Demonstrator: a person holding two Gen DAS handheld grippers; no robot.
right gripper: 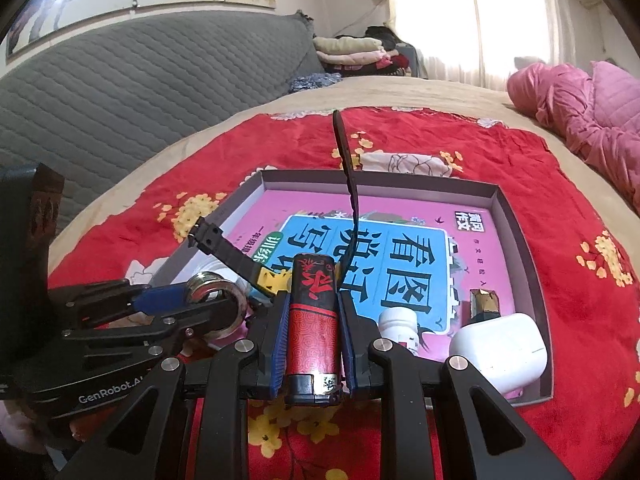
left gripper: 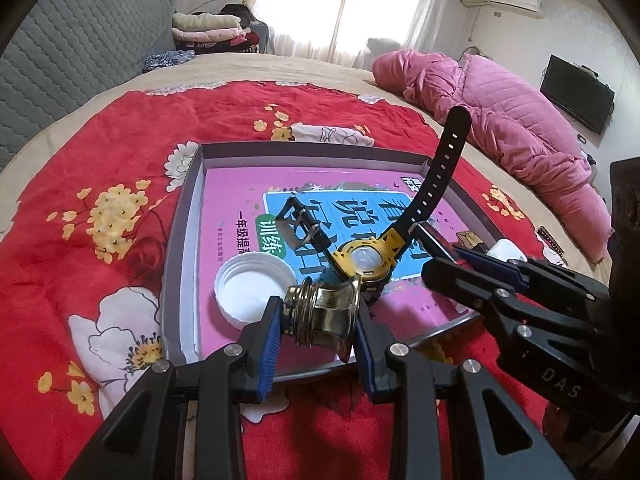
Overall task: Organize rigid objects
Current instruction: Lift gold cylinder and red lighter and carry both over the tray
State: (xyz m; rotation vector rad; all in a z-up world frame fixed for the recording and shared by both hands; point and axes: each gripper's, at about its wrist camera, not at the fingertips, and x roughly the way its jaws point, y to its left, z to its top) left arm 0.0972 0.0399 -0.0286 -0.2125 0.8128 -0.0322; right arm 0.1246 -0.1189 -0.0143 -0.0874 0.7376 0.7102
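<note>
Bedroom setting: bed (left gripper: 328, 66) spread with a red flowered cloth (left gripper: 92, 184), on which sits a shallow grey tray (left gripper: 182, 216) lined with a pink-and-blue book (right gripper: 472, 248).

Item 1: brass threaded fitting (left gripper: 320, 314), clamped between the blue pads of the left gripper (left gripper: 318, 316), hanging over the tray's near edge.

Item 2: red-and-black lighter (right gripper: 314, 320), clamped in the right gripper (right gripper: 314, 312), long axis running straight ahead along the fingers, tip toward the tray.

Item 3: yellow-cased watch (left gripper: 366, 260) with black strap, just ahead of both tools, one strap end standing up.

Item 4: white bottle cap (left gripper: 250, 282), open side up, ahead-left of the left gripper.

Items 5–7, ahead-right of the right gripper, in the tray's near corner: white pill bottle (right gripper: 398, 326), white case (right gripper: 500, 350), small black-and-gold piece (right gripper: 486, 300).

Judgement: both loads are already over the tray; free book surface lies straight ahead of the lighter, beyond the watch, so the right tool seems better placed to set down lengthwise.
</note>
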